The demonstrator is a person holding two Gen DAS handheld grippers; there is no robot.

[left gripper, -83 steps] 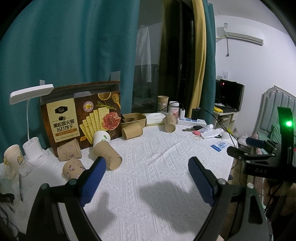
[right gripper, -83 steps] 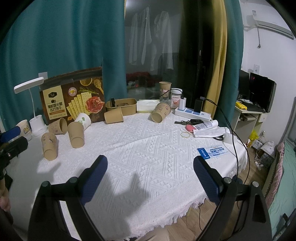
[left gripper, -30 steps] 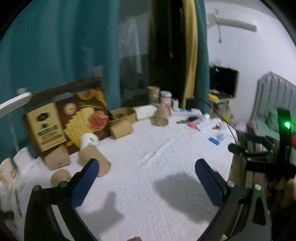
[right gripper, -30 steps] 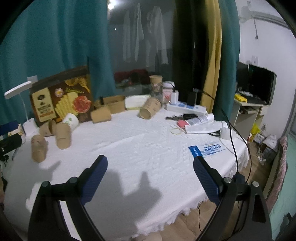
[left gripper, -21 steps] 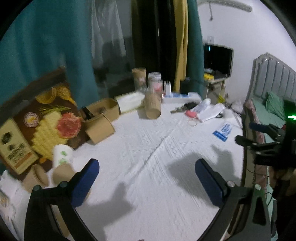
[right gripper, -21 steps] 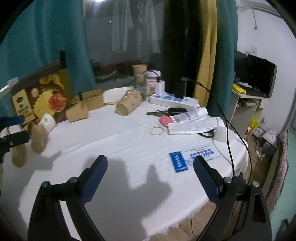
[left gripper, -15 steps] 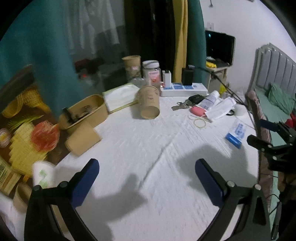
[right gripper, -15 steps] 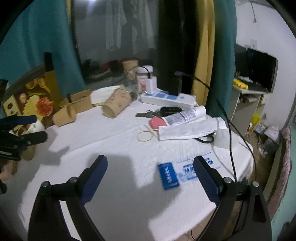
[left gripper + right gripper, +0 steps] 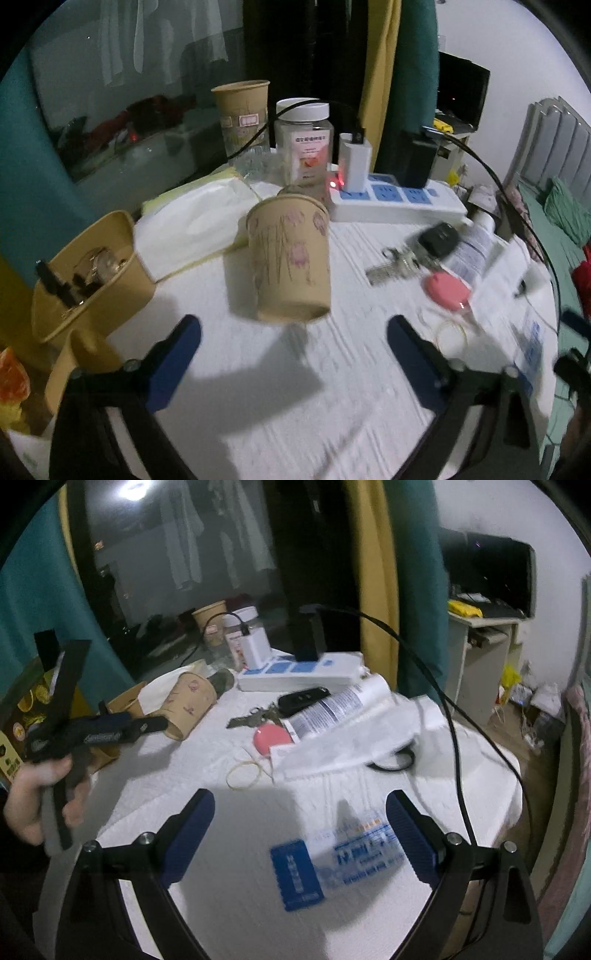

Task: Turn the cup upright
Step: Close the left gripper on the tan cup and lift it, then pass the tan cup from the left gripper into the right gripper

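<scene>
the right gripper (image 9: 297,834) hangs wide open over the white tablecloth (image 9: 229,897), above a blue card (image 9: 297,875). a paper cup (image 9: 188,703) lies on its side near the left gripper (image 9: 110,729), beside keys (image 9: 255,716) and a power strip (image 9: 299,674).

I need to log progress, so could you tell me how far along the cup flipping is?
Nothing is done yet: the floral paper cup lies on its side on the white tablecloth. In hand: the open left hand-held gripper is lined up just short of it. Left: grasp, turn upright, release. The right hand-held gripper hangs open and empty.
</scene>
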